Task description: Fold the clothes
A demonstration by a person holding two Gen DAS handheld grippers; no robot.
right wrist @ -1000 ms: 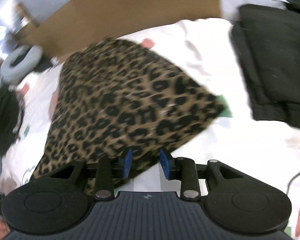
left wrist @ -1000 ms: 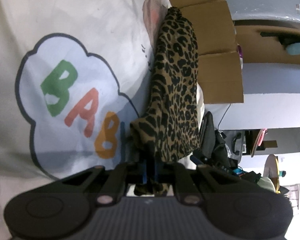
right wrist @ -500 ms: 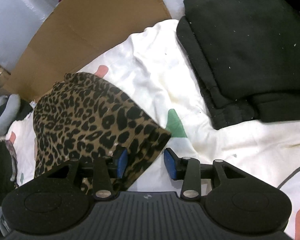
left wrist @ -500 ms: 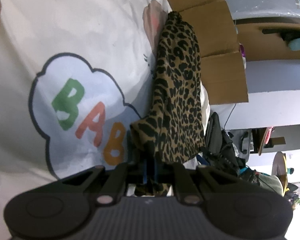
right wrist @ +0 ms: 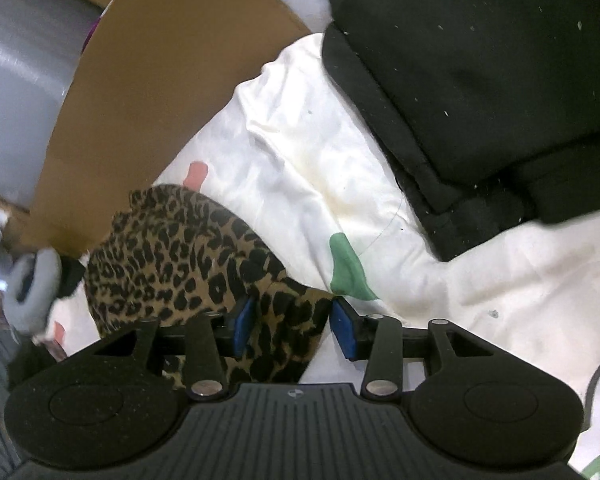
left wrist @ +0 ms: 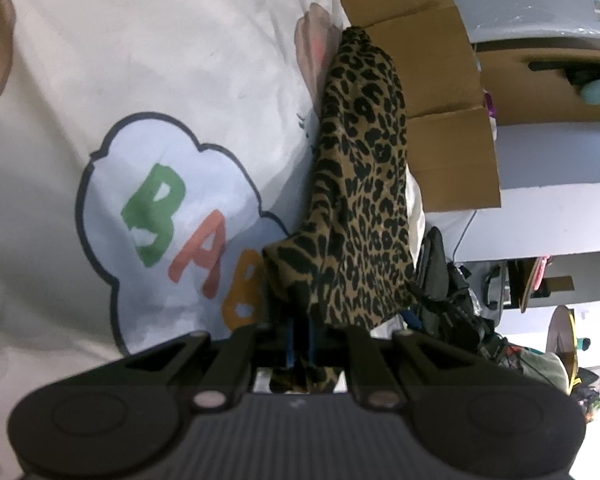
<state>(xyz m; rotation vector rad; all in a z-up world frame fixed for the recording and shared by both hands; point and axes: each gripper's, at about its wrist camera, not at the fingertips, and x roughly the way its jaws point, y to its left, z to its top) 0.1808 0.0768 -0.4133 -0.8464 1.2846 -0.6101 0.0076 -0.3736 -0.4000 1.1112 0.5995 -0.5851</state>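
While the left gripper (left wrist: pixel 299 342) is clamped tight on a bunched corner of the leopard-print garment (left wrist: pixel 360 208), its own camera shows what the other cannot: the cloth rising ahead of the closed jaws in a narrow hanging fold, with a cloud print lettered in green, pink and orange (left wrist: pixel 168 224) on the white sheet (left wrist: pixel 140 60) to the claw's left. The right camera gives the broader lie (the garment (right wrist: pixel 172 256) spread flat on the sheet (right wrist: pixel 320 160), ahead and to the left of that claw). The right gripper (right wrist: pixel 291 326) is closing, with a corner of the leopard fabric between its blue pads (right wrist: pixel 345 330); the right-hand pad stands just at the cloth's edge, so a grip cannot be confirmed. Ahead and to the right of it lies a folded black garment (right wrist: pixel 480 80), well apart from the leopard piece, with bare sheet between. Brown cardboard (right wrist: pixel 160 100) borders the sheet beyond the garment's far edge.
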